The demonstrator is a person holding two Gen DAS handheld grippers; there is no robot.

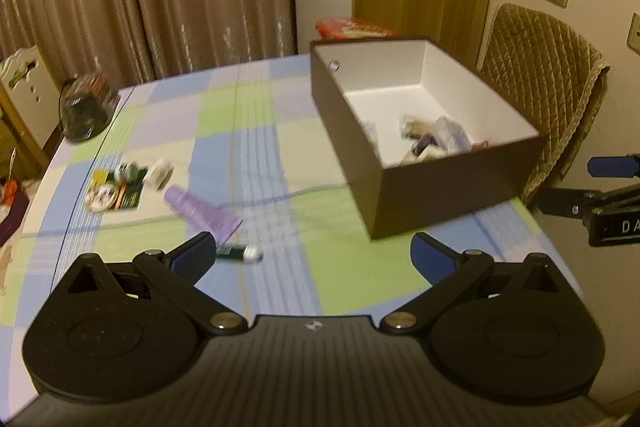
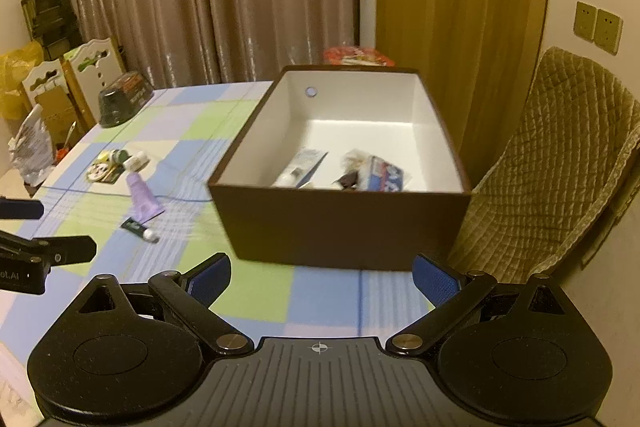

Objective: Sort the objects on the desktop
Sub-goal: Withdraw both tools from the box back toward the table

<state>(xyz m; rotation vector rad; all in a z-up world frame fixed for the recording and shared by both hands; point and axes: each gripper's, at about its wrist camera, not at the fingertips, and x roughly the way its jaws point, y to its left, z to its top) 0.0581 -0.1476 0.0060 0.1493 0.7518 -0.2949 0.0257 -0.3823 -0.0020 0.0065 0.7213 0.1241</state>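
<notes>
A brown box point(image 1: 440, 195) point(image 2: 344, 223) with a white inside stands on the checked tablecloth and holds several small packets point(image 1: 434, 139) point(image 2: 360, 173). Left of it lie a purple tube point(image 1: 200, 213) point(image 2: 142, 201), a small dark green tube with a white cap point(image 1: 238, 251) point(image 2: 140, 229), a white jar point(image 1: 160, 173) point(image 2: 136, 161) and a green flat pack with a round tin point(image 1: 116, 189) point(image 2: 104, 171). My left gripper point(image 1: 314, 257) is open and empty above the cloth, the green tube just past its left finger. My right gripper point(image 2: 322, 279) is open and empty in front of the box.
A dark bowl-shaped pack point(image 1: 86, 107) point(image 2: 122, 99) sits at the table's far left corner. A quilted chair point(image 1: 548, 87) point(image 2: 552, 167) stands right of the box. A red packet point(image 1: 352, 27) lies behind the box. Curtains hang beyond the table point(image 1: 256, 131).
</notes>
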